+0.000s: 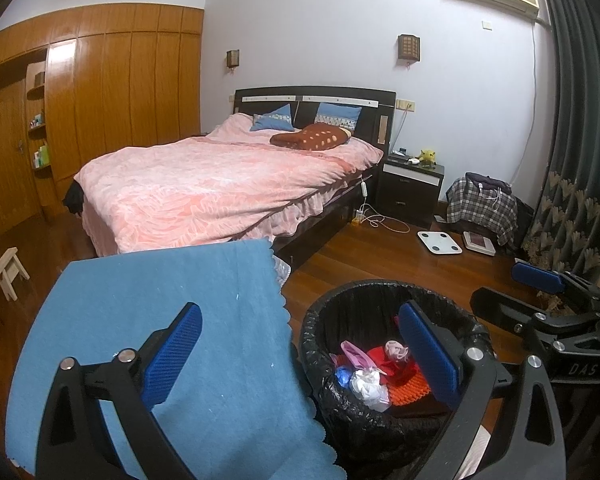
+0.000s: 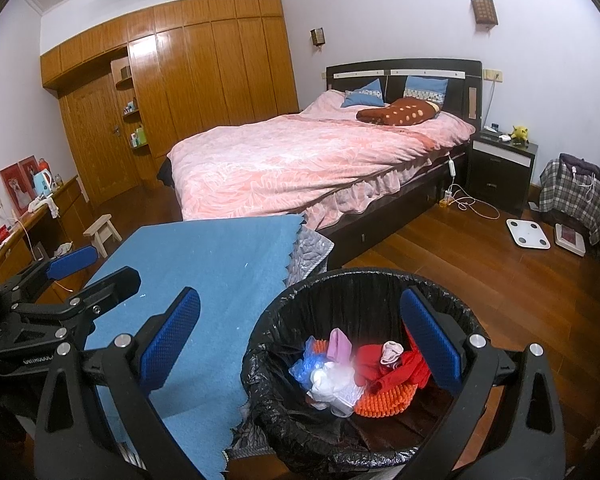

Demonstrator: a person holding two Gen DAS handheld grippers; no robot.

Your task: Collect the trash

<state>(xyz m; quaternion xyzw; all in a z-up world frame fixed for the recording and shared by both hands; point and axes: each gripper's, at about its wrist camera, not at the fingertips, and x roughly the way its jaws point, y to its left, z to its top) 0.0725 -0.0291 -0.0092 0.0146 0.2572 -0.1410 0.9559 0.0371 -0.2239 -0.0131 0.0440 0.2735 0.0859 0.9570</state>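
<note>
— Lower right of both frames: where is the trash?
— Inside the black-lined bin [image 2: 364, 364], a heap of trash [image 2: 352, 372] beside the blue cloth [image 2: 204, 280].
— And the fingers?
— The right gripper [image 2: 300, 344] is spread wide, holding nothing, its 2 pads straddling the bin's near rim. The left gripper [image 1: 300, 356] is equally wide, empty, 1 pad over the cloth, 1 over the bin.

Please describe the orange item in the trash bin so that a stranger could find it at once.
Start at the black-lined trash bin on the wooden floor beside the blue cloth. Inside, on the side nearer the cameras, the orange item lies under red fabric. Among the bin's contents, only it has rows of soft orange nubs.
</note>
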